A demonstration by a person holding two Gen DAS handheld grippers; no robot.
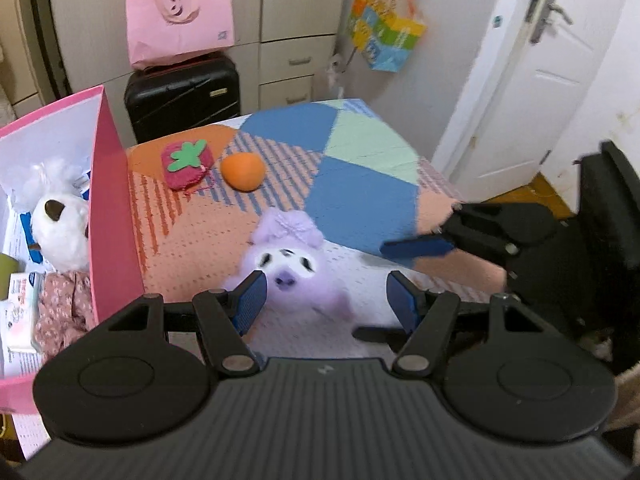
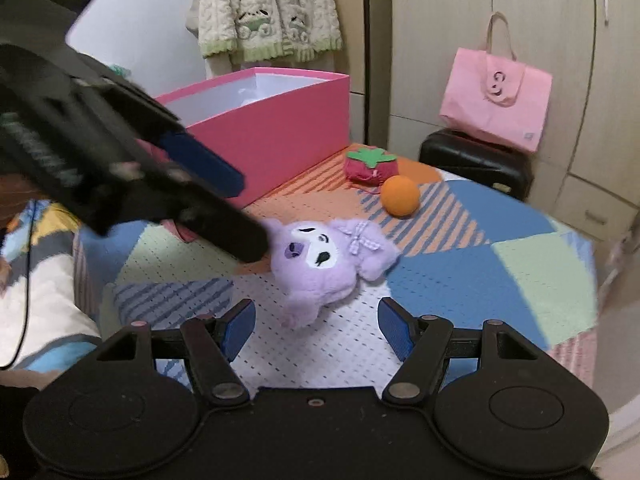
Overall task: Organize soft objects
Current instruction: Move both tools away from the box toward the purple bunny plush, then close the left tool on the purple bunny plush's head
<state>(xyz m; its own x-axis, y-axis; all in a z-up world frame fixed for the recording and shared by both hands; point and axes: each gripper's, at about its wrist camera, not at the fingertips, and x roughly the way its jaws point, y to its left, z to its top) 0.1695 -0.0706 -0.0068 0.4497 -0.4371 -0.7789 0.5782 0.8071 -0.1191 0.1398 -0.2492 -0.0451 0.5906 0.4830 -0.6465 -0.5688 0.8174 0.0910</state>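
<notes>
I'm holding my left gripper [image 1: 322,300] spread with nothing pinched, and the purple plush [image 1: 286,258] is lying on the patchwork bedspread [image 1: 360,184] right between its pads, not touched. My right gripper [image 2: 316,326] is also gaping empty, plush at its 12 o'clock. Strawberry plush [image 1: 186,164] and orange ball [image 1: 243,171] are sitting at the purple plush's 11 o'clock, pink box [image 1: 114,216] at 9 with a white plush [image 1: 60,228] inside.

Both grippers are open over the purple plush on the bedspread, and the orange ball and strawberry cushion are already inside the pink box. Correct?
Not quite. The orange ball and strawberry cushion lie on the bedspread, outside the pink box; the right wrist view shows it. The left gripper and right gripper are open over the purple plush.
</notes>
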